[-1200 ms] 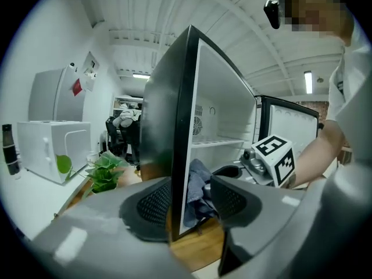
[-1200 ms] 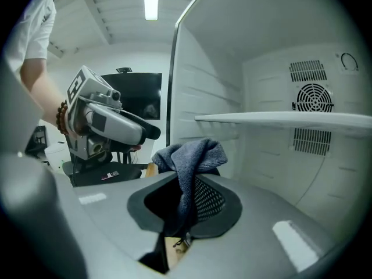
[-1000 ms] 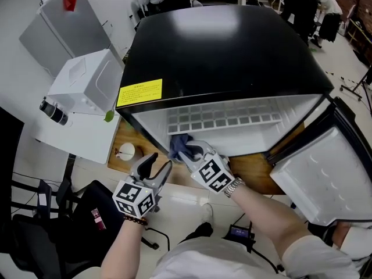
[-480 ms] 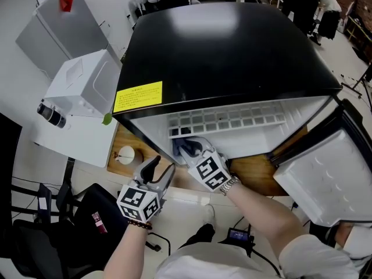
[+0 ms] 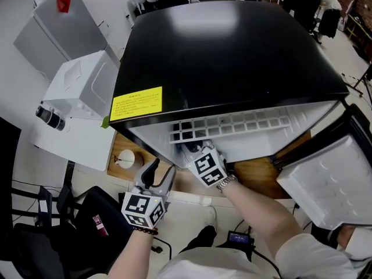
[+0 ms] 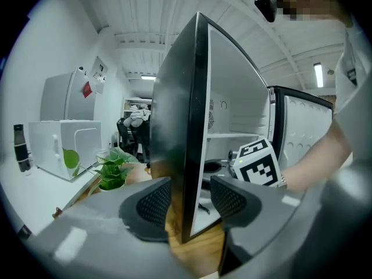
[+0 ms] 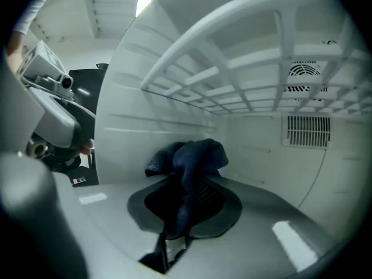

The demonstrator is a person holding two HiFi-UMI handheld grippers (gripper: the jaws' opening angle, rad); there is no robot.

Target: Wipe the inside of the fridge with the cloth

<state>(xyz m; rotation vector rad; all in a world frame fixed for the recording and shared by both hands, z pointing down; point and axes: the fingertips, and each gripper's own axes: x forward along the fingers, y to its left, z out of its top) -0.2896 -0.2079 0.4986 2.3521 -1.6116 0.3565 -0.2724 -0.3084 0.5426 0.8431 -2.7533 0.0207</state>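
fridge [image 5: 232,51]: black box with a yellow sticker [image 5: 136,103] on top, standing on a wooden board [image 5: 256,176]; white inside.
door [image 5: 331,179]: swung open to the right, white lining facing up.
shelf [image 7: 244,57]: white grid across the upper part of the compartment, seen from below in the right gripper view.
right gripper [image 7: 186,205]: reached into the left end of the fridge, under the shelf, jaws clenched on the cloth.
cloth [image 7: 195,156]: dark blue and bunched, pinched between the right jaws with its bulk sticking out past the tips, near the left inner wall; whether it touches the wall cannot be told.
back wall: white, with a slatted vent [image 7: 305,129] to the right of the cloth.
left gripper [image 5: 161,170]: outside, just near of the fridge's front left corner, jaws released and apart with nothing between the pads; the corner edge lies beyond the gap.
far left: a white appliance [image 5: 81,86] beside the fridge, a green plant [image 6: 110,167] near it.
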